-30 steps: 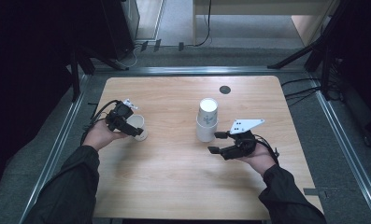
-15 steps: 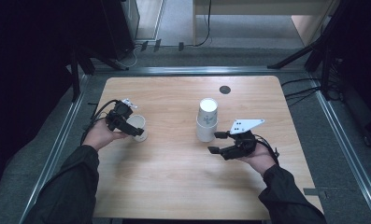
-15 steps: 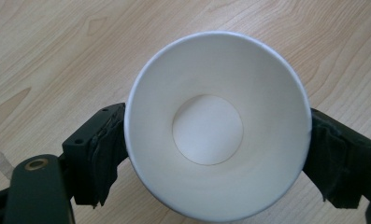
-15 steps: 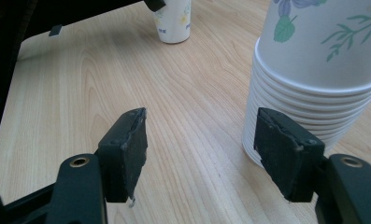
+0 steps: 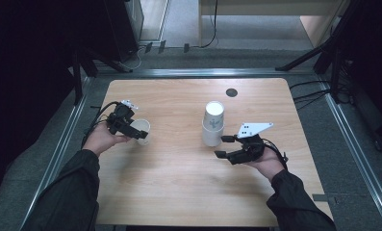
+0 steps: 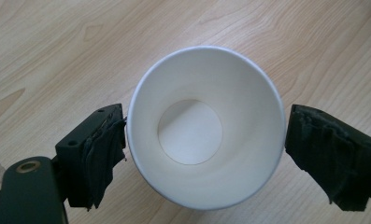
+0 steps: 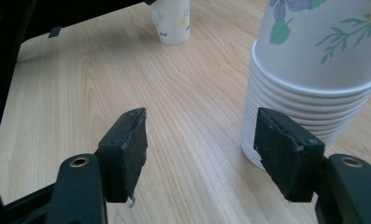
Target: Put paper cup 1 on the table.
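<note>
I am releasing the single paper cup (image 6: 205,126) at the high view's left, my left hand-held gripper (image 5: 139,134) having just been opening around it, next lifting clear without tipping it.

You are looking at a single white paper cup (image 6: 205,126) showing a smooth matt inside, standing on a pale wooden table (image 5: 179,183) with fine grain and a satin finish. Beside your right hand, the stack of white flower-printed paper cups (image 7: 314,70) is showing smooth, faintly glossy walls, and the black gripper pads (image 7: 129,149) are looking rough, frayed and matt.

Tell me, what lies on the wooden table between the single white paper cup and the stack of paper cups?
Nothing: in the high view, bare wooden table separates the single white paper cup from the stack of paper cups.
</note>
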`<state>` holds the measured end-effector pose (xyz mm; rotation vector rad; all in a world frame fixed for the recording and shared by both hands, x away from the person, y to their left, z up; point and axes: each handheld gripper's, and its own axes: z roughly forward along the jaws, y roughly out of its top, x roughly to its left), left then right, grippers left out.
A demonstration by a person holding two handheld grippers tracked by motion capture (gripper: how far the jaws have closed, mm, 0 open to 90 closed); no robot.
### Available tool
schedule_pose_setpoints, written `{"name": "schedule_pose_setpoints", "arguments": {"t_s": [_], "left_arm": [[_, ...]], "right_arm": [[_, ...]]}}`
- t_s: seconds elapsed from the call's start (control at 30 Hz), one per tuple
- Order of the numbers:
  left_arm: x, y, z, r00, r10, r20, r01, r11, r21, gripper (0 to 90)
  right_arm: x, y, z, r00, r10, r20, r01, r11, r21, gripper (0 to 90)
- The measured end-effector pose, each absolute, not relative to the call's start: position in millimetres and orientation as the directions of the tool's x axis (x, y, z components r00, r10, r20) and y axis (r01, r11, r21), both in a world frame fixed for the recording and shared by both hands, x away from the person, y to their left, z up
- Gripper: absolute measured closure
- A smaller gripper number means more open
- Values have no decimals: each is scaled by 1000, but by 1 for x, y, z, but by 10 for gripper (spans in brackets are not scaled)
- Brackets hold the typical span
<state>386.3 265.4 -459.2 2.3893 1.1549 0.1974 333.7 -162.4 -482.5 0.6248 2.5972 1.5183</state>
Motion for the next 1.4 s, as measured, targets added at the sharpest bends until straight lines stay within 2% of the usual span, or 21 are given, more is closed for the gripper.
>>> {"name": "schedule_pose_setpoints", "arguments": {"t_s": [0.4,0.6,1.4], "left_arm": [[377,270,-430,639,762,-103,675,-492,550,136],[366,259,-409,675,730,-111,628,-488,606,138],[325,222,-419,724,663,-190,570,-420,706,148]], "right_arm": [[336,-166,-480,-909,388,153,322,418,849,349],[336,-167,-478,-908,390,155,326,422,846,348],[339,-186,-464,-904,399,155,346,469,813,363]]}}
